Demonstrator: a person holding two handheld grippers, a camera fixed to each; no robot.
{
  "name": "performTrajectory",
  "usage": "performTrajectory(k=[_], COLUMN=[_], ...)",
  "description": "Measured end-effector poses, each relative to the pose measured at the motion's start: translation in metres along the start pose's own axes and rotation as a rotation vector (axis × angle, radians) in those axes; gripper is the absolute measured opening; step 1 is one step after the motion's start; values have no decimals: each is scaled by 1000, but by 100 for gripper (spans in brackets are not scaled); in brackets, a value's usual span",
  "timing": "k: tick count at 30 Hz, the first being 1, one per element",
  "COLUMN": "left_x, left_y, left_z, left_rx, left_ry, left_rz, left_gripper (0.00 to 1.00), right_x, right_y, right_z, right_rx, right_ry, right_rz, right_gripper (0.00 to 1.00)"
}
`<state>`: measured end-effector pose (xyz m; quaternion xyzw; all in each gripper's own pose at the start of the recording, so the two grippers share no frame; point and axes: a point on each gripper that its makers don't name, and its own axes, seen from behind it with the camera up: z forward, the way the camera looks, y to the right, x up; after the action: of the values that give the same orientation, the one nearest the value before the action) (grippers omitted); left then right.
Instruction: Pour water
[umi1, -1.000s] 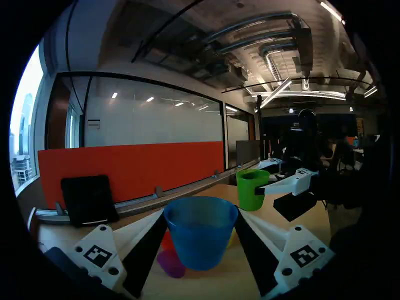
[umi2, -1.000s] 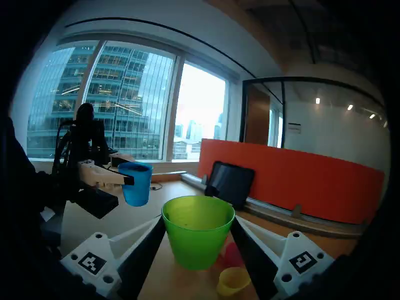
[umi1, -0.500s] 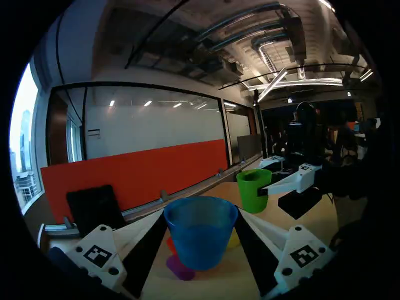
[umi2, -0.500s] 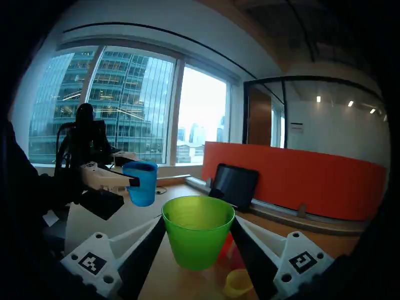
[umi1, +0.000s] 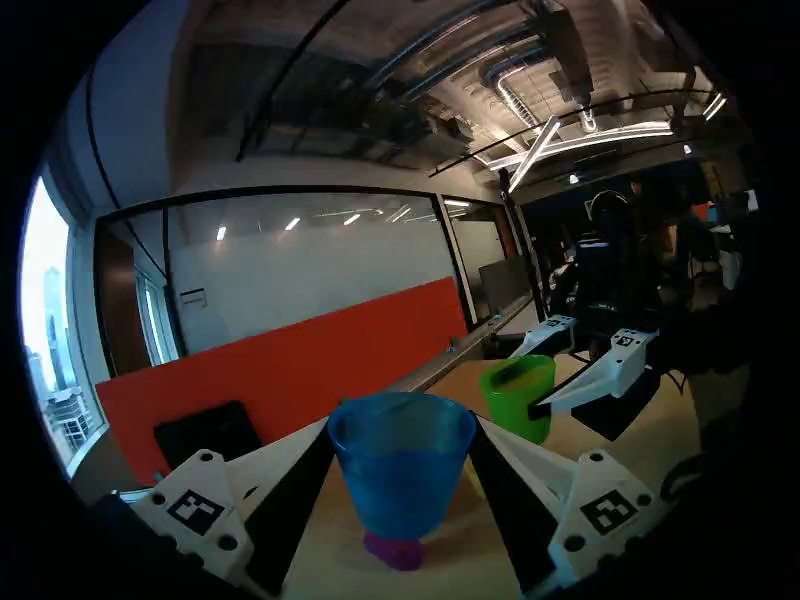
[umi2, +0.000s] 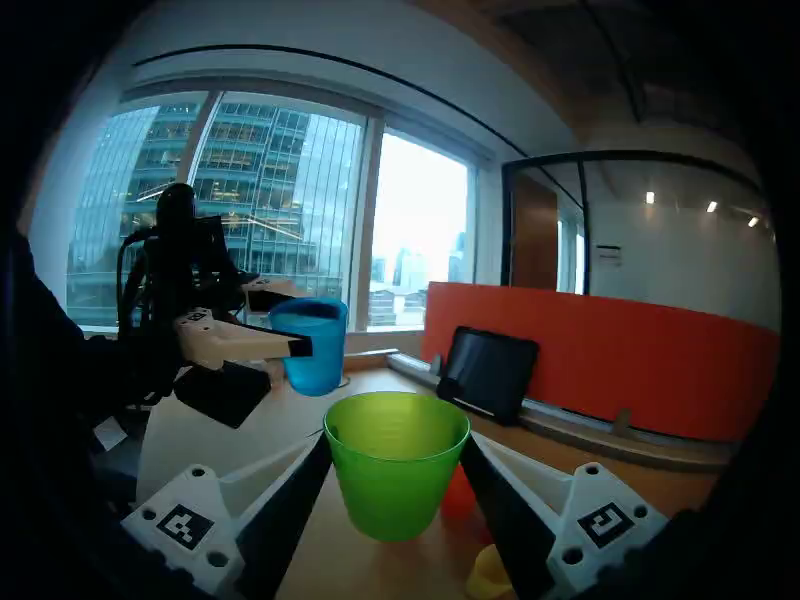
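Observation:
My left gripper is shut on a translucent blue cup with water showing in its lower half, held upright above the wooden desk. My right gripper is shut on an empty-looking green cup. In the left gripper view the green cup sits to the right and farther off, slightly tilted, in the right gripper. In the right gripper view the blue cup hangs up and to the left of the green one, in the left gripper. The two cups are apart.
Small cups stand on the desk: a purple one below the blue cup, a red one and a yellow one beside the green cup. A dark tablet leans against an orange divider. Large windows lie behind.
The two held cups have come closer together. The blue cup has moved toward the green one and risen, and the left gripper view has tilted.

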<state>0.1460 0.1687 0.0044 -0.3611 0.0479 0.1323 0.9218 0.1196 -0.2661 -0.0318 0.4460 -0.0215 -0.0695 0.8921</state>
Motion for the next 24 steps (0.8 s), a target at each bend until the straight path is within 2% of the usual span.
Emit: performTrajectory(k=[8, 24], left_x=[12, 33], left_y=[1, 3], left_z=[2, 11], left_rx=[5, 32], left_ry=[10, 6], left_rz=[76, 281], left_gripper=[88, 88], right_x=[-4, -13], right_y=[-6, -22], right_z=[5, 19], right_rx=[17, 53], right_ry=[0, -5], right_rz=[9, 17], right_gripper=[91, 91])
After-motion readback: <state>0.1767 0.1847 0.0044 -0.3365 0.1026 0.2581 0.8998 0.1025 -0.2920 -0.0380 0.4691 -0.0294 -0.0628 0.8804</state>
